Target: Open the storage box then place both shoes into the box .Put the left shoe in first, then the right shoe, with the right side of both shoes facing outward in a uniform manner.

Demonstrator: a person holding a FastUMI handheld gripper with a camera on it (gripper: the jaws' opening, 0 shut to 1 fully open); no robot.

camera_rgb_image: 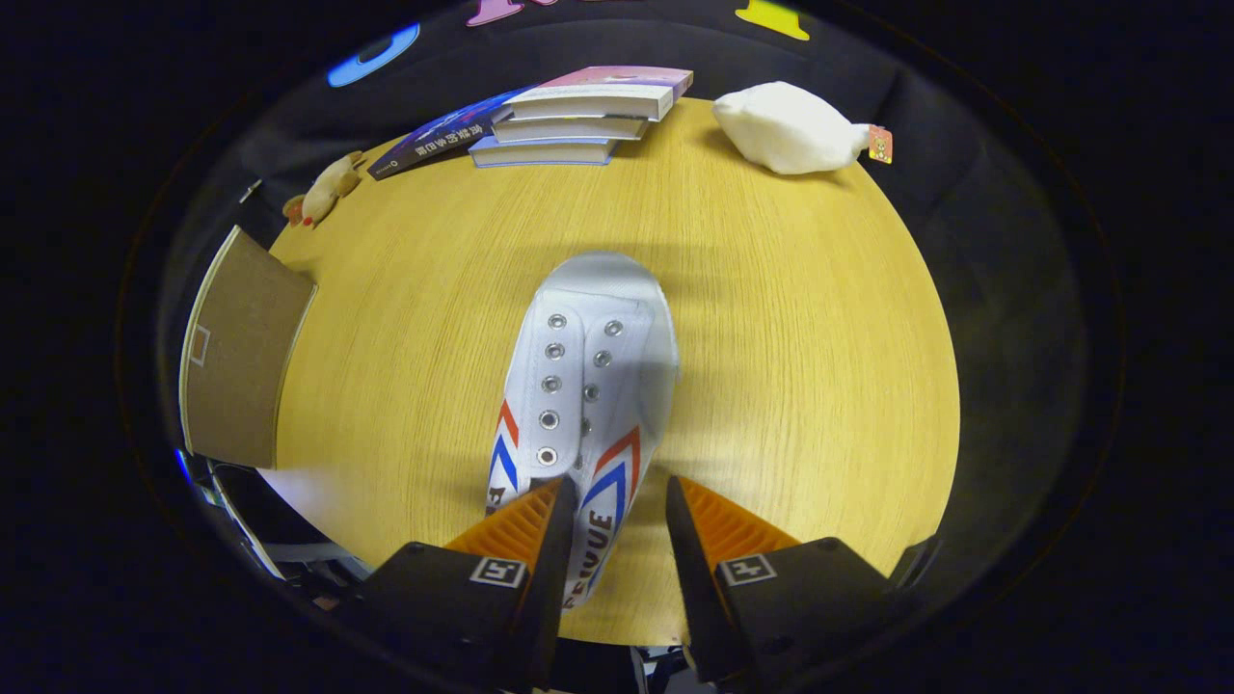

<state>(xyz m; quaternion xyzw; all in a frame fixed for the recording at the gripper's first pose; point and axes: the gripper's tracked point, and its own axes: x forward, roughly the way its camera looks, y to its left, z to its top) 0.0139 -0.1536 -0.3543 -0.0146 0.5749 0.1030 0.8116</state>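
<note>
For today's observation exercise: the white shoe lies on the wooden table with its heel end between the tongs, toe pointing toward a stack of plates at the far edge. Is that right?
One detail is wrong. In the gripper view the white shoe lies on the wooden table, heel end between the open tongs, but its toe points toward a stack of books, not plates.

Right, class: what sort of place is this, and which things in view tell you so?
Probably a staged booth, not a lived-in room: a round wooden table against black cloth holds unrelated props, a white shoe, stacked books, a white plush. The gripper fingers straddle the shoe's heel.
</note>
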